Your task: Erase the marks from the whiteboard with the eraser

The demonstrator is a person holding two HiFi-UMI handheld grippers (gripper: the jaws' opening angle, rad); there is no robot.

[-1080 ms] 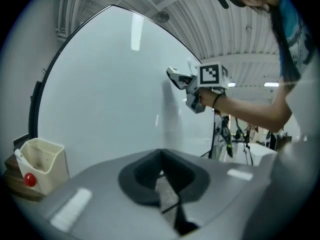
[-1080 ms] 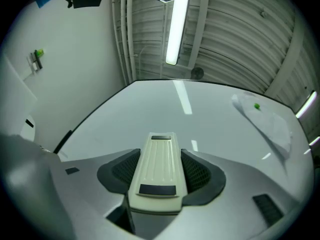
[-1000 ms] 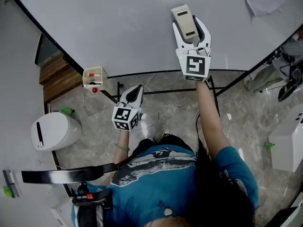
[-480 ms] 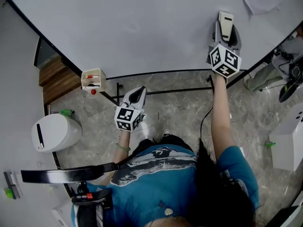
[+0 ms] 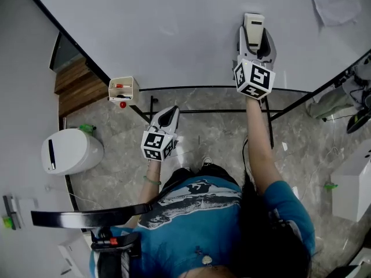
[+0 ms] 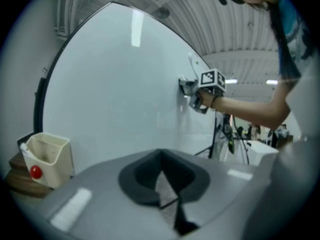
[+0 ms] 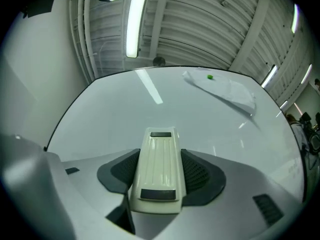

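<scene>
- Where it hangs lowest, close to the person's body, the left tool (image 5: pixel 168 112) has its jaws drawn almost together with nothing between them. It sits below the lower edge of the whiteboard (image 5: pixel 174 28), clear of the surface.
- Up and to the left of the left tool, a cream holder box (image 5: pixel 123 90) hangs at the board's lower edge. It holds markers and has a red round piece on its front.
- Higher and well to the right of the left tool, on an outstretched arm, the right tool (image 5: pixel 254 37) has its jaws clamped on the eraser (image 7: pixel 158 164).
- Between the right tool's jaws, the eraser is cream and ribbed. It lies lengthwise and sticks out past the tips, its far end meeting the whiteboard.
- Straight ahead of both tools, the whiteboard is dark-framed and reflects a ceiling light.
- Beyond the right tool and to its right, a paper sheet (image 7: pixel 225 91) lies on the board, with a small green dot near its top.
</scene>
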